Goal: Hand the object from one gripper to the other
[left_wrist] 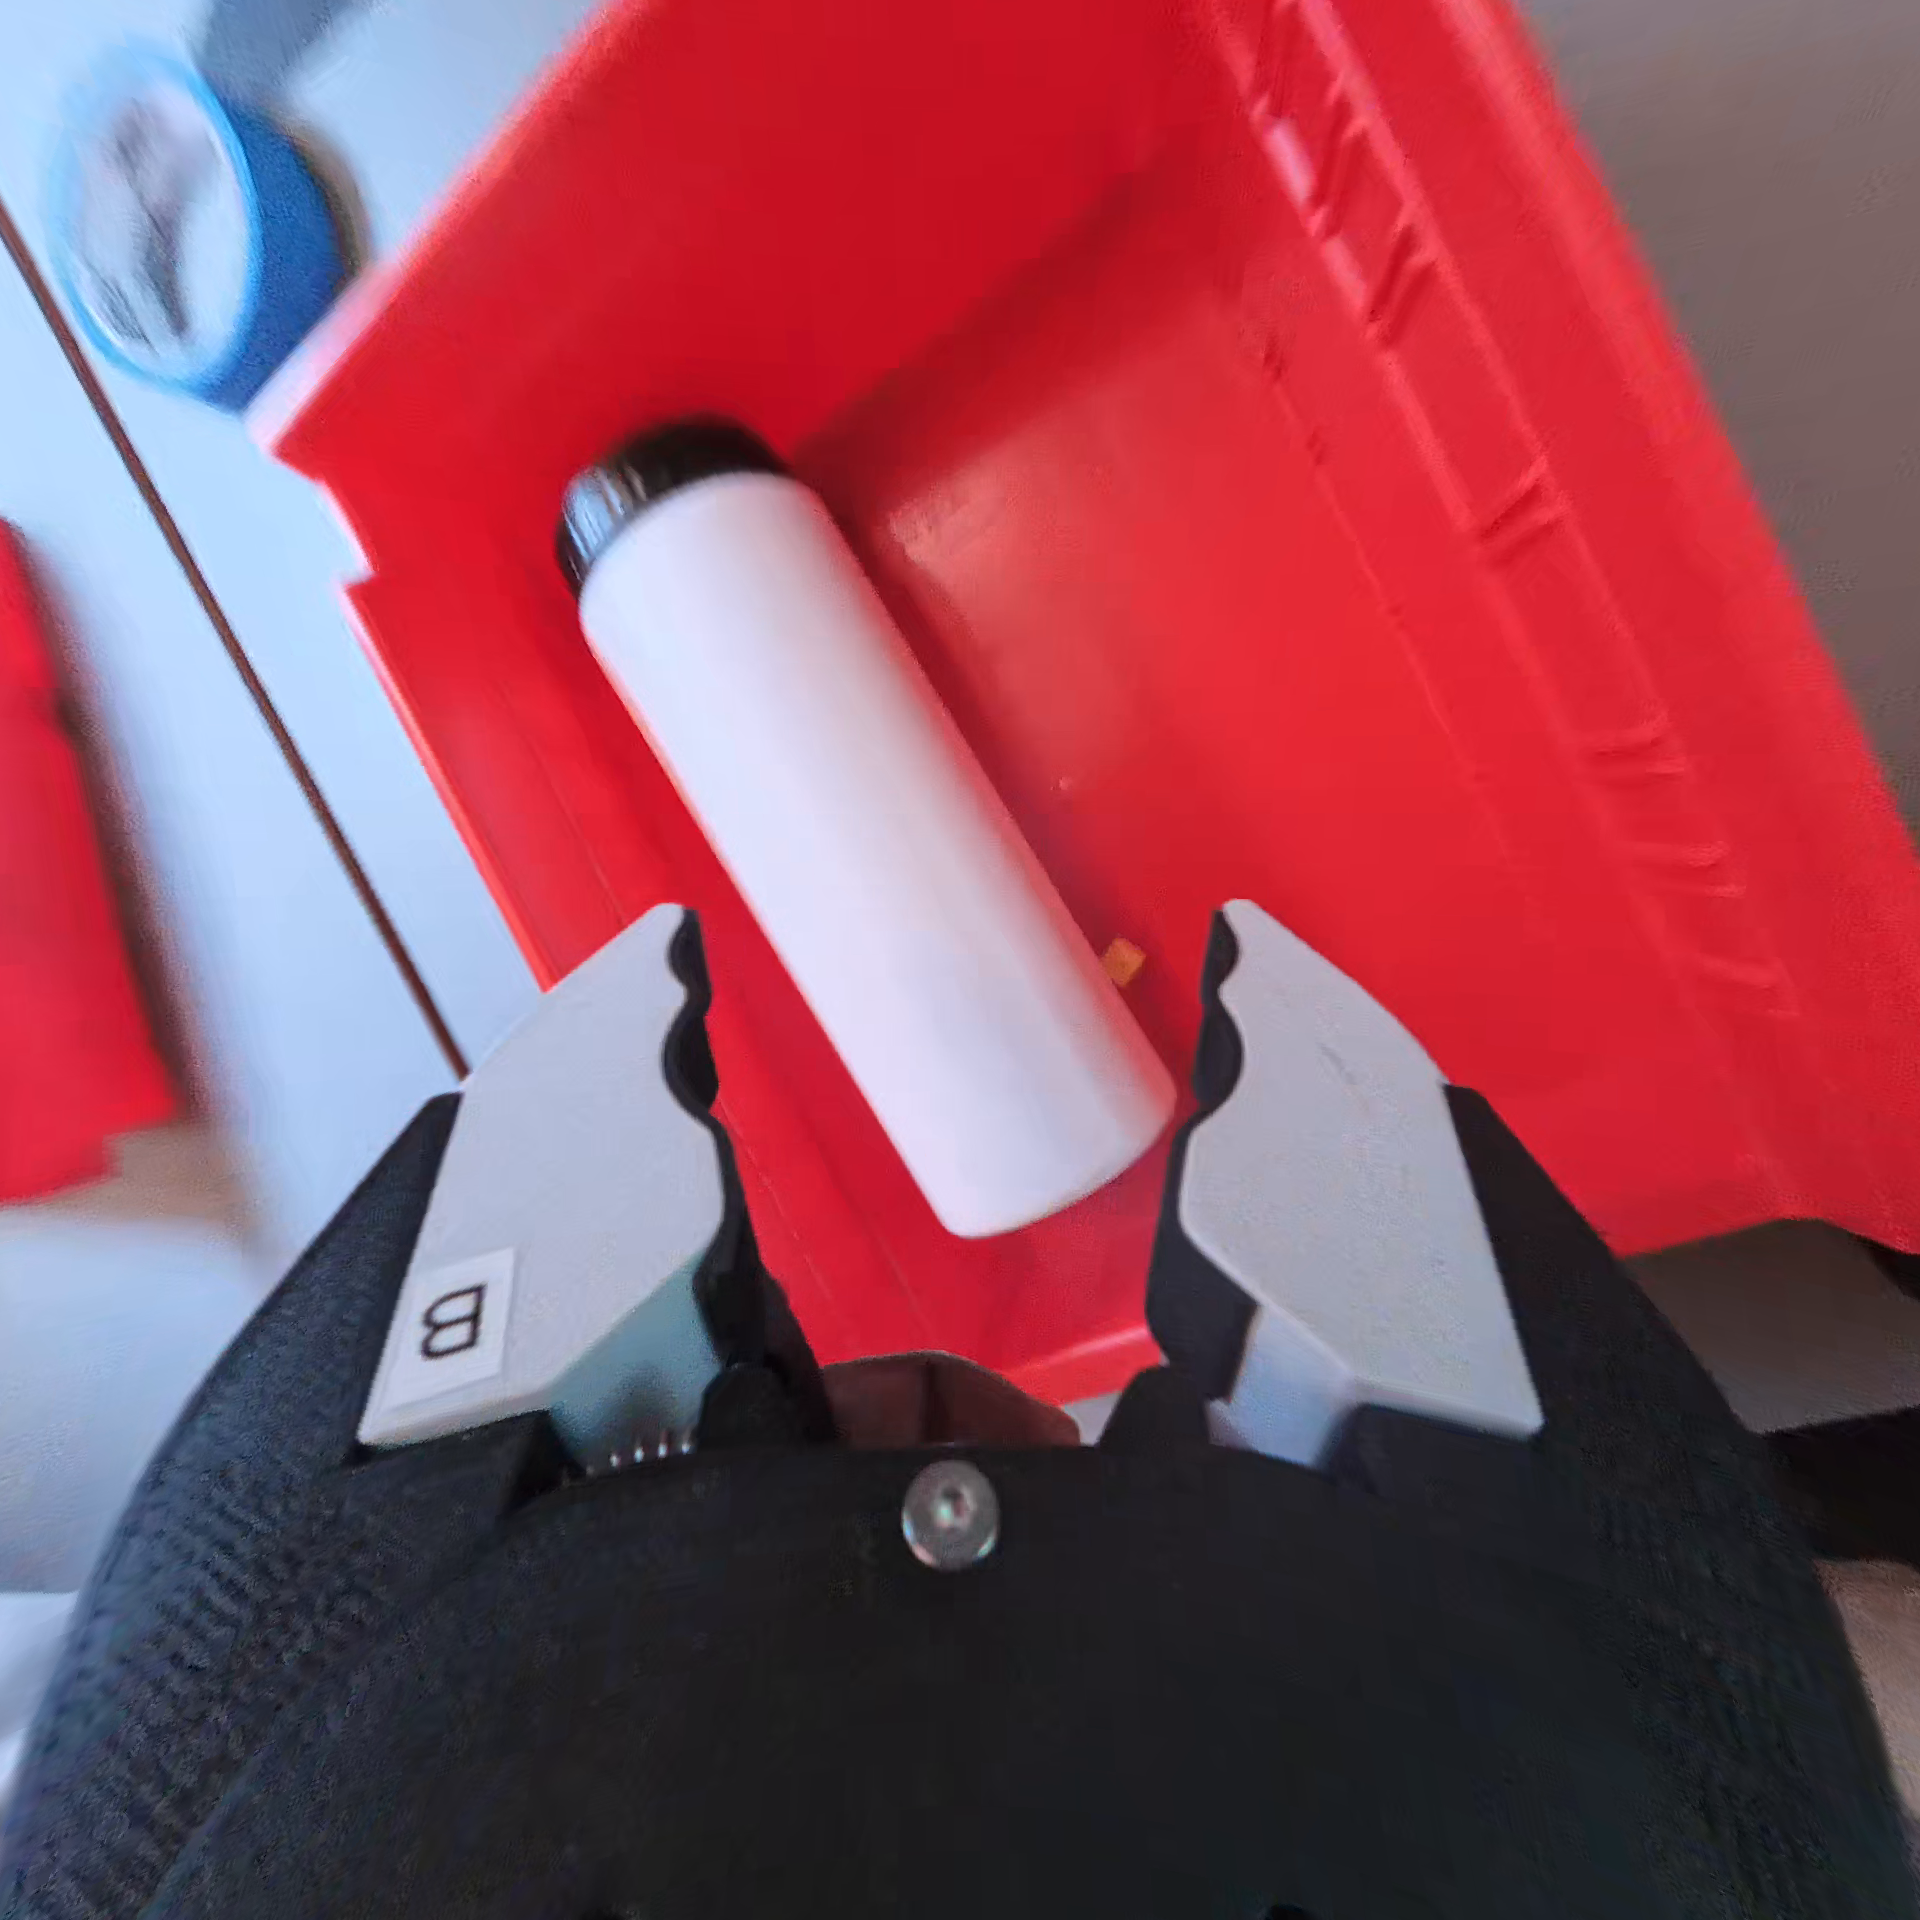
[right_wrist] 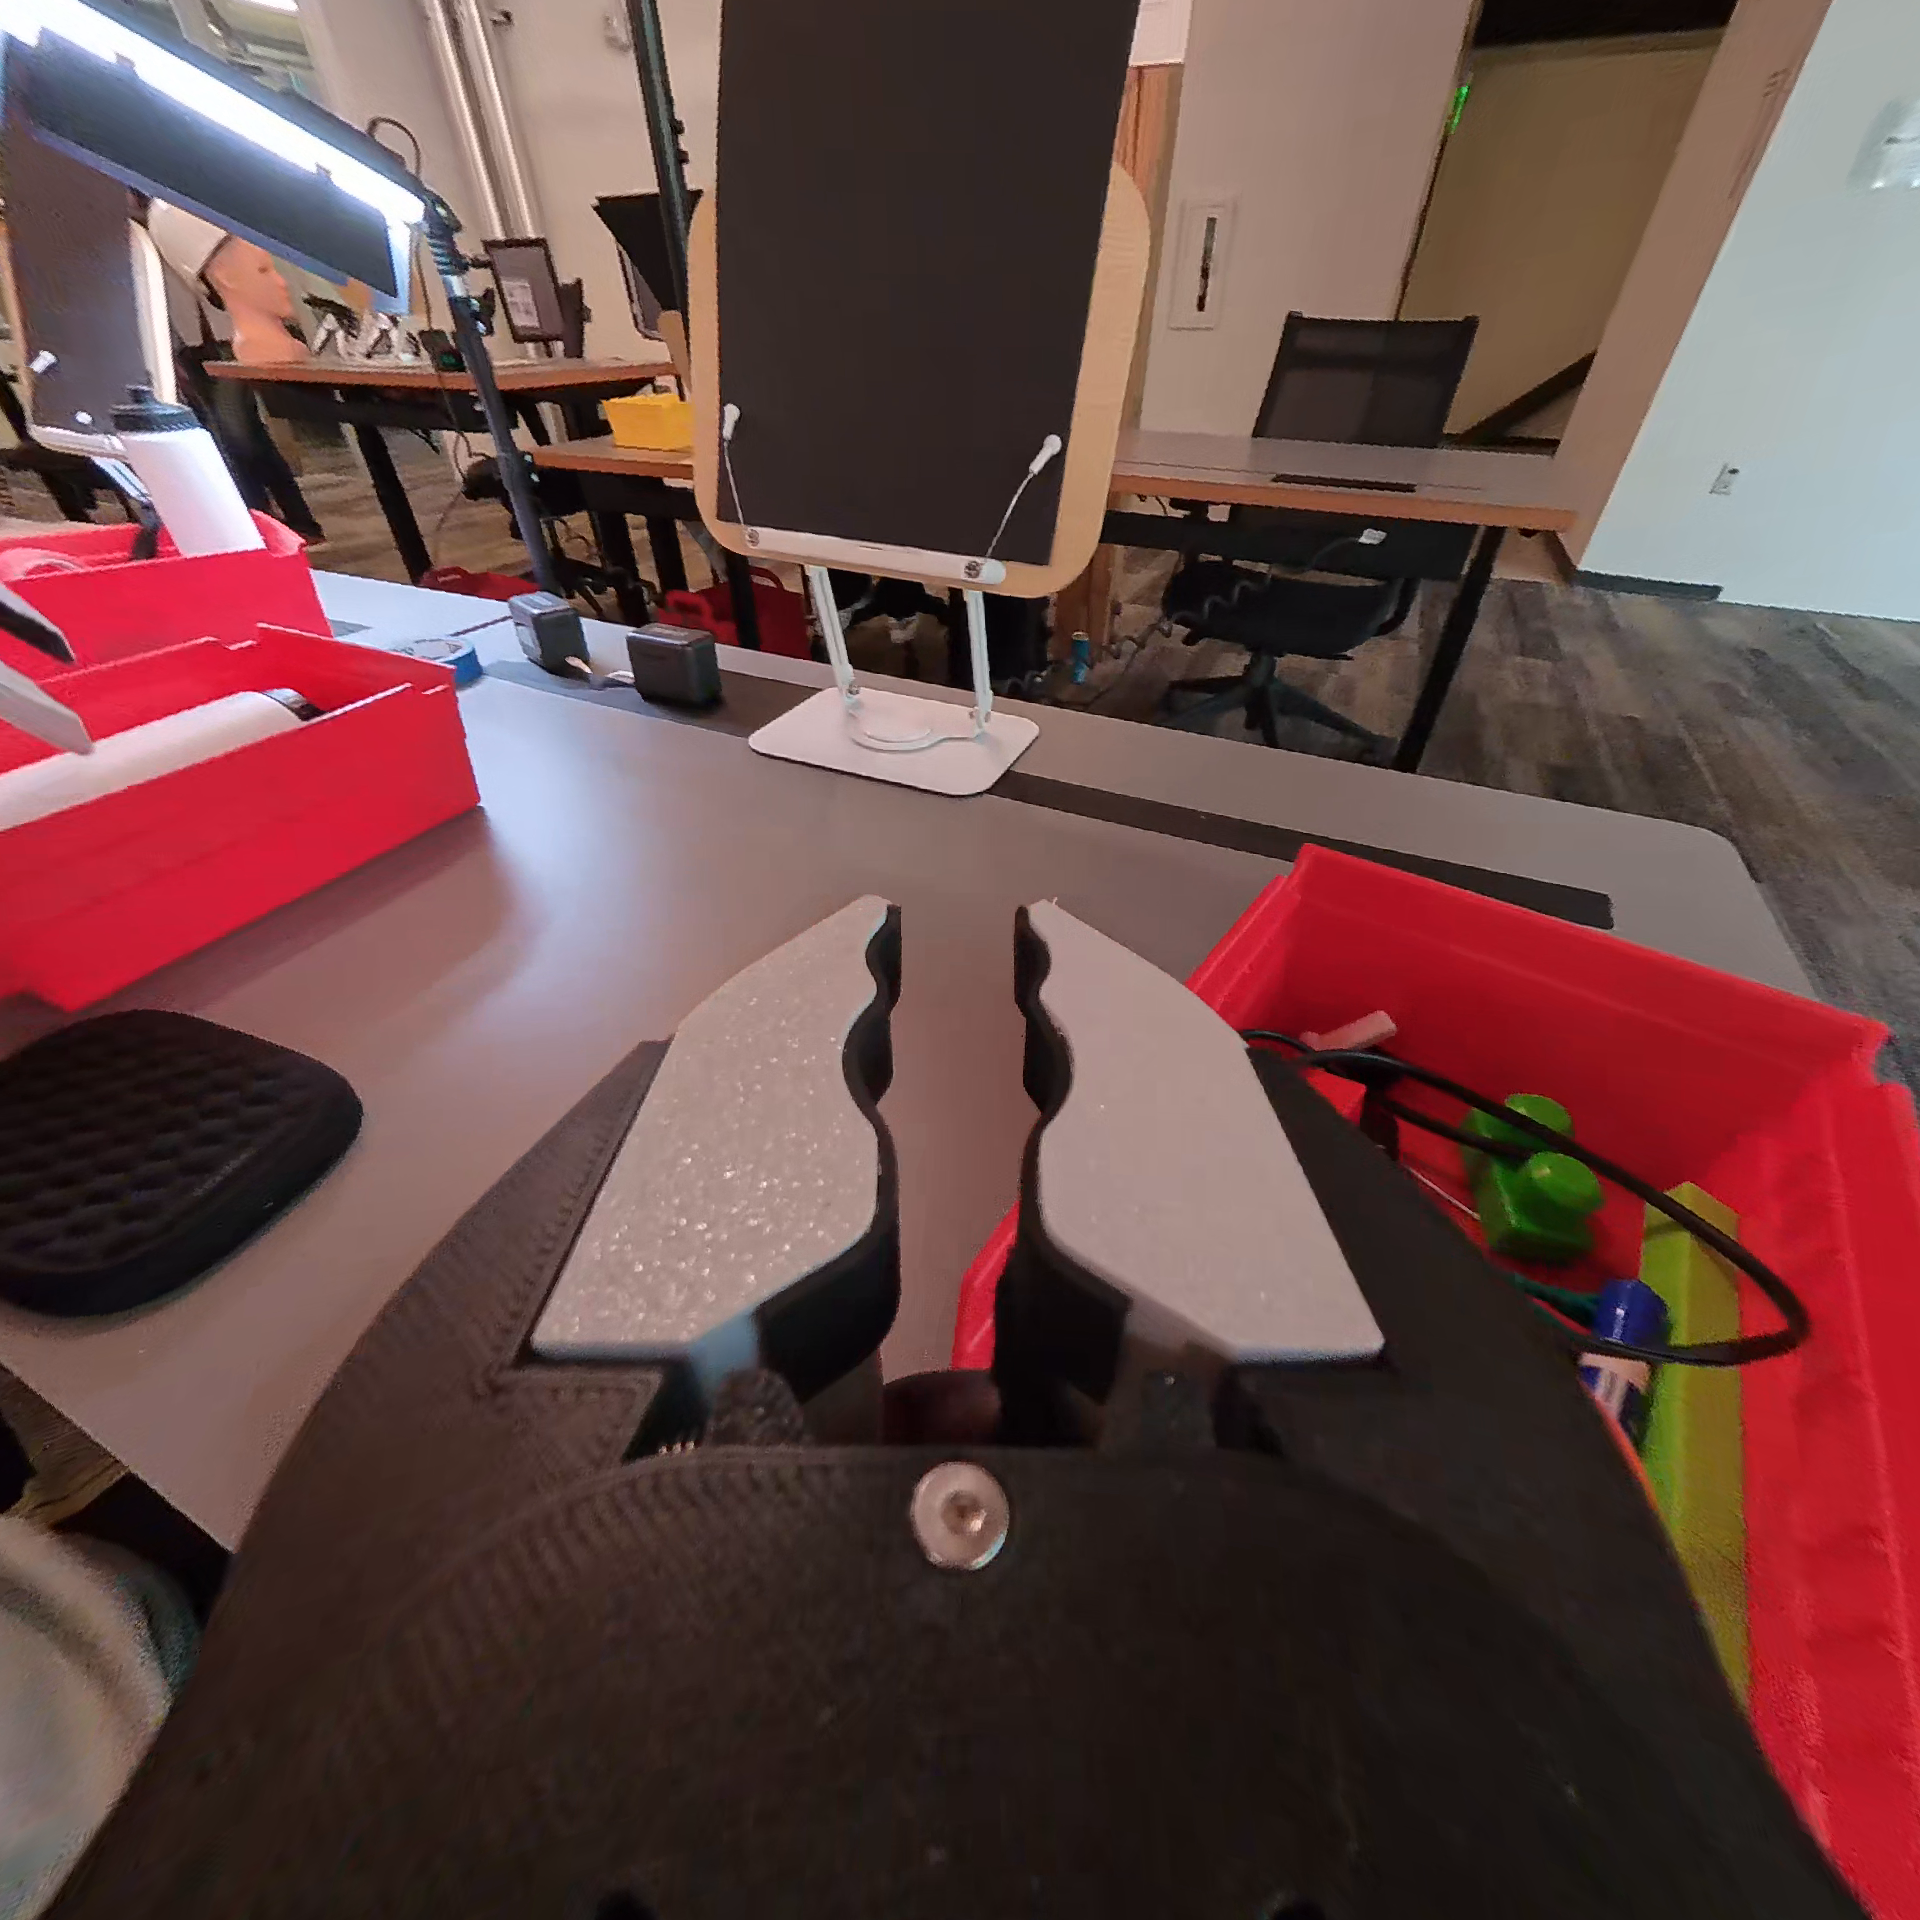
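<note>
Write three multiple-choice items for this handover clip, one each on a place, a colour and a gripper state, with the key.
1. Where does the white bottle lie?
A. In a red bin
B. On the black mat
C. In the right gripper

2. What colour is the bottle's cap?
A. Blue
B. Black
C. Green

3. How is the left gripper set?
A. Shut on the bottle
B. Shut, empty
C. Open, a finger on either side of the bottle's base

Key: 1 A, the bottle rests on the bin floor; 2 B, the screw cap is dark and glossy; 3 C, gaps show on both sides of the bottle.
</note>
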